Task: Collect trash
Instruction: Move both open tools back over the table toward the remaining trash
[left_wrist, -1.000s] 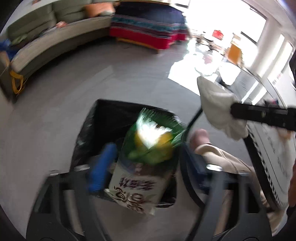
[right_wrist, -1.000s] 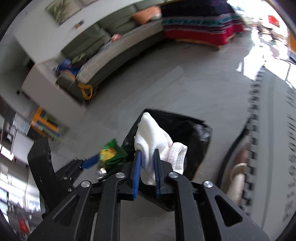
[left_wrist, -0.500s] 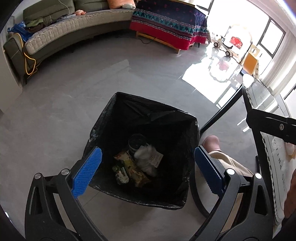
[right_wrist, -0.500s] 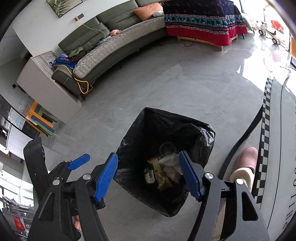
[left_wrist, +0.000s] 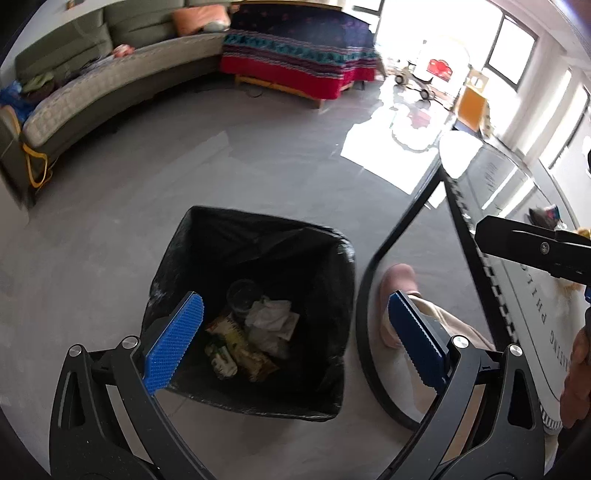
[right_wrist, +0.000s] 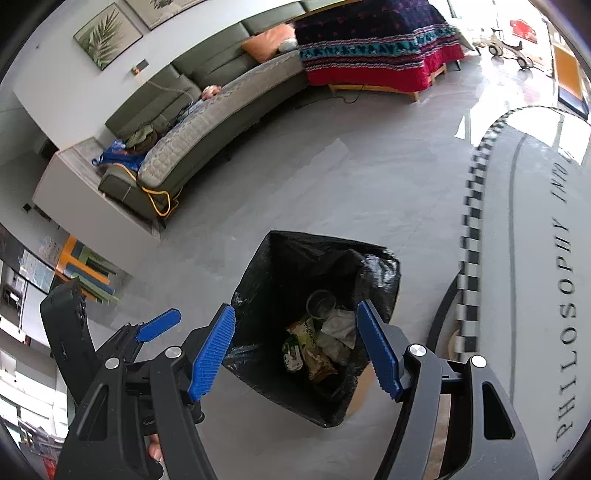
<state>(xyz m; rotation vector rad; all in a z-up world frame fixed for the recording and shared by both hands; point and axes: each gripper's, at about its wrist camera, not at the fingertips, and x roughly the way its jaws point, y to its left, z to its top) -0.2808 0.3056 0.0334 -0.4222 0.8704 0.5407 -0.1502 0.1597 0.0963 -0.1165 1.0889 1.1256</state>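
- Trash lies at the bottom of the square bin lined with a black plastic bag (left_wrist: 258, 236), which stands on the grey floor just beside the curved black leg of the white table (left_wrist: 517, 295).
- Inside the bin: a crumpled white tissue (left_wrist: 271, 317), a clear plastic cup (left_wrist: 242, 297) and a green-and-yellow printed snack wrapper (left_wrist: 229, 354), all touching in one loose heap.
- Left gripper (left_wrist: 291, 339) hangs above the bin with its blue ribbed pads spread wide and nothing between them.
- Right gripper (right_wrist: 295, 350) also hangs over the bin, jaws wide apart and empty; the left gripper shows beside it, on the side away from the table.
- Judging by look, all three pieces are light. The tissue is soft and would crush under the pads; the wrapper is thin, crinkly and probably slippery; the cup is thin-walled and would buckle if squeezed hard.
- Any further scrap of this kind is best pinched at a bunched fold or an edge; a cup is best taken across its rim.
- What remains on the table near the bin is too blurred to name.
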